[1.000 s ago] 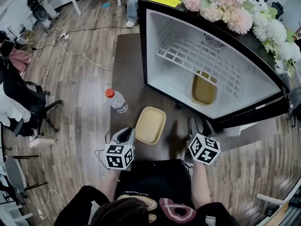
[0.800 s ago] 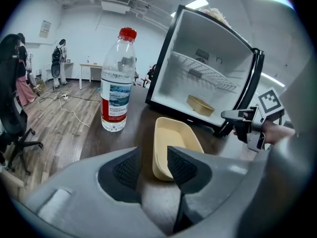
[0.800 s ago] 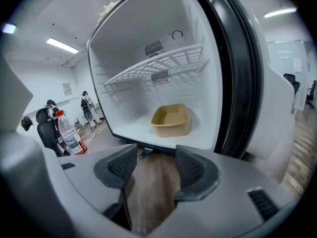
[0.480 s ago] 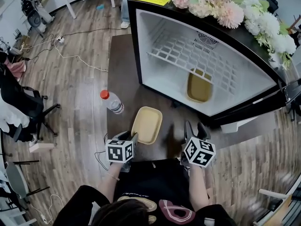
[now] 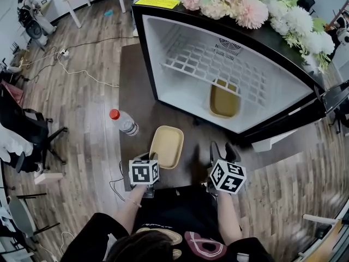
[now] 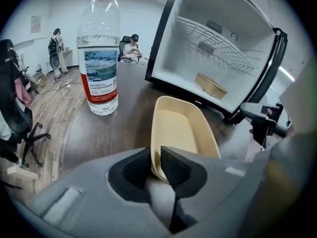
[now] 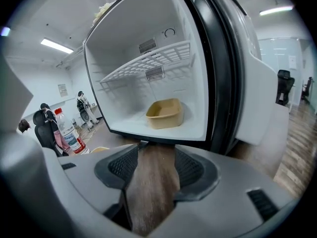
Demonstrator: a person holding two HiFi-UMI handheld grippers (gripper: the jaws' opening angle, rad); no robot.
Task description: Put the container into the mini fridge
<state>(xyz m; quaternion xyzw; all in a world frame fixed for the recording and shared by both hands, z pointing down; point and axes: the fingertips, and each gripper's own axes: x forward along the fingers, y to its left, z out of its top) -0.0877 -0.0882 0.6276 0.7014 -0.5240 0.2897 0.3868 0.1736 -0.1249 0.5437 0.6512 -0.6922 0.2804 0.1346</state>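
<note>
A shallow tan container (image 5: 166, 145) lies on the dark table (image 5: 136, 86) in front of the open mini fridge (image 5: 146, 53). My left gripper (image 5: 150, 158) is at its near end. In the left gripper view the jaws of that gripper (image 6: 156, 162) are closing on the container (image 6: 183, 128), with a pad touching each side of the near rim. My right gripper (image 5: 222, 149) hovers open and empty to the right; that gripper (image 7: 151, 157) faces the fridge. A second tan container (image 5: 224, 100) sits on the fridge floor (image 7: 165, 113).
A water bottle with a red cap (image 5: 123, 123) stands on the table left of the container (image 6: 101, 58). A white wire shelf (image 5: 202, 59) spans the fridge's upper part. Flowers (image 5: 256, 7) lie on top of the fridge. Chairs and cables are on the floor to the left.
My left gripper has moved right and forward onto the container's near rim, which now sits between its pads. My right gripper has barely moved.
</note>
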